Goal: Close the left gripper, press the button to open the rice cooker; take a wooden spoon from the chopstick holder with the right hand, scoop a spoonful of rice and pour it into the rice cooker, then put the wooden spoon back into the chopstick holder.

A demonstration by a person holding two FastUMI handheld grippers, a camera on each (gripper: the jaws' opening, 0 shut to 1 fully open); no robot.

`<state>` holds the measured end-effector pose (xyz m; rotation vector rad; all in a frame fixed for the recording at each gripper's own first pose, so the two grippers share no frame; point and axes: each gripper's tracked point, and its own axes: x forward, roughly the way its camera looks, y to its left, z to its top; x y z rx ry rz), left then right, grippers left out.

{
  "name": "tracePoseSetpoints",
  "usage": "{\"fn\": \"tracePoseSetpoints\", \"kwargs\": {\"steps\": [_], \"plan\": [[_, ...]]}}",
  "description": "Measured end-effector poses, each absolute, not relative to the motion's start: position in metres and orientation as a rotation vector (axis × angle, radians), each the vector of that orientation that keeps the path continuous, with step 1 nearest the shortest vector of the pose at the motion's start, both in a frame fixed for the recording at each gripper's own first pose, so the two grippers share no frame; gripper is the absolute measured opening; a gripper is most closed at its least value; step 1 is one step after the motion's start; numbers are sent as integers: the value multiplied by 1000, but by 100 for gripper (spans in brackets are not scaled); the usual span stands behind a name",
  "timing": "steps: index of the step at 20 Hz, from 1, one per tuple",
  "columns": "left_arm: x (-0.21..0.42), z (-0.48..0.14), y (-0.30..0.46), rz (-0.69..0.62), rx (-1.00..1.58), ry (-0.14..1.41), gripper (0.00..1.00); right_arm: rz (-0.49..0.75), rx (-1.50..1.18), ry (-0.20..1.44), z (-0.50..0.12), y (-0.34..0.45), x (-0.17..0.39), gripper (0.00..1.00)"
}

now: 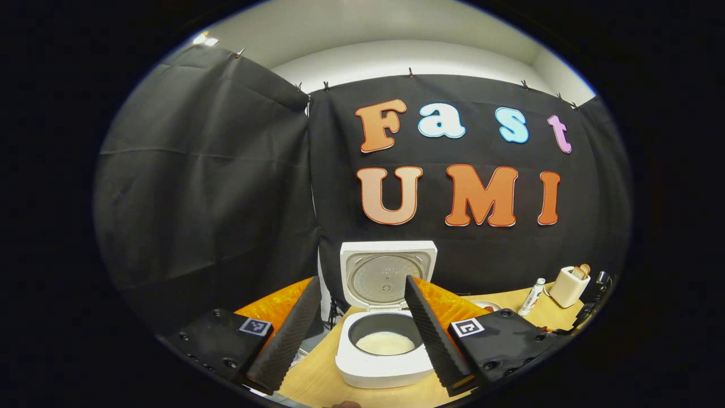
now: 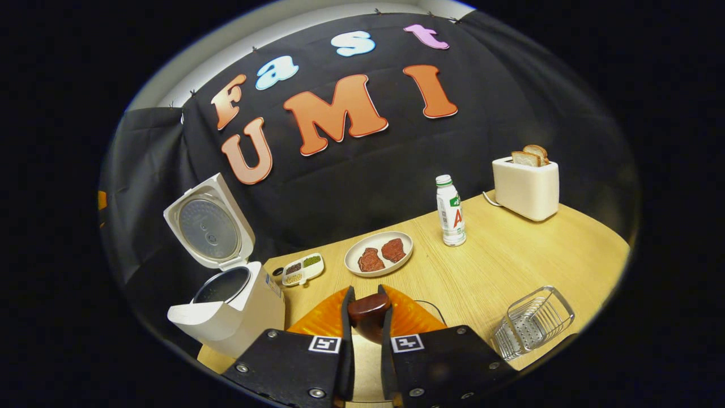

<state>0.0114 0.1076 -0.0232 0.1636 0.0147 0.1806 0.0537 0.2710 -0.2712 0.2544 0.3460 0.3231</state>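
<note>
Left gripper (image 1: 362, 328) fingers (image 1: 433, 331): two long wedge-shaped blades with finely ribbed inner faces.
Left gripper body: black blocks with round screws, each carrying a square black-and-white marker; glossy orange parts behind.
Right gripper (image 2: 365, 334) fingers (image 2: 346, 340): thin flat blades seen edge-on.
Right gripper body: black plates with silver screws, two square markers, and orange shells behind.

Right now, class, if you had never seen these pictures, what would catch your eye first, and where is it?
The open rice cooker stands centre, lid up, with rice in its pot. The right gripper is shut on a dark wooden spoon low in its view. A toaster with bread sits far right on the table.
</note>
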Motion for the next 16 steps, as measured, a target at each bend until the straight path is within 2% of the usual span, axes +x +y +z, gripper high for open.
{"fn": "tracePoseSetpoints", "kwargs": {"steps": [4,16], "plan": [[12,-30,114,174,174,26,100,336,478,397,-274,287,43,18],[21,-35,119,141,155,25,100,198,1140,516,-295,266,51,18]]}}
